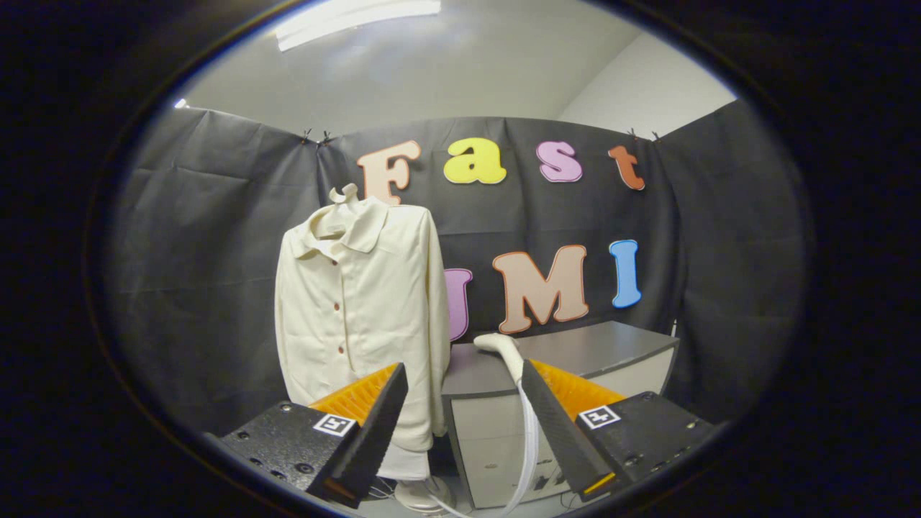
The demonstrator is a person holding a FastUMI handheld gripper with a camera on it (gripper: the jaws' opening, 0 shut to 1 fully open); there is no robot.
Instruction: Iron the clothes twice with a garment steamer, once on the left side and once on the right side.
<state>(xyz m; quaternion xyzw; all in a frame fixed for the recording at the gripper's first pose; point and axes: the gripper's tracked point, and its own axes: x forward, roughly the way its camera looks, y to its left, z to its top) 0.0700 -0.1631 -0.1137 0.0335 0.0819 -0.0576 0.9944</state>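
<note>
Gripper view. The tongs (pixel 460 403) stand wide apart at the bottom of the frame, holding nothing; each finger is a wedge-shaped slab with a ribbed inner pad and a small square printed marker on its flat body. Left of centre, beyond the left finger (pixel 374 424), a cream button-front shirt (pixel 360 309) hangs upright on a stand, its soft collar folded open, small dark buttons running down the front, the smooth fabric falling in long shallow folds; its hem dips behind the left fingertip. The round base of the stand (pixel 424 495) shows at the bottom centre. Just right of the shirt, in the gap between the fingers, the garment steamer (pixel 501 347) lies on the near corner of a grey worktop (pixel 604 345), its rounded white head glossy. A pale ribbed hose (pixel 530 439) drops from it down the flat front of the worktop, beside the right finger (pixel 561 432).
</note>
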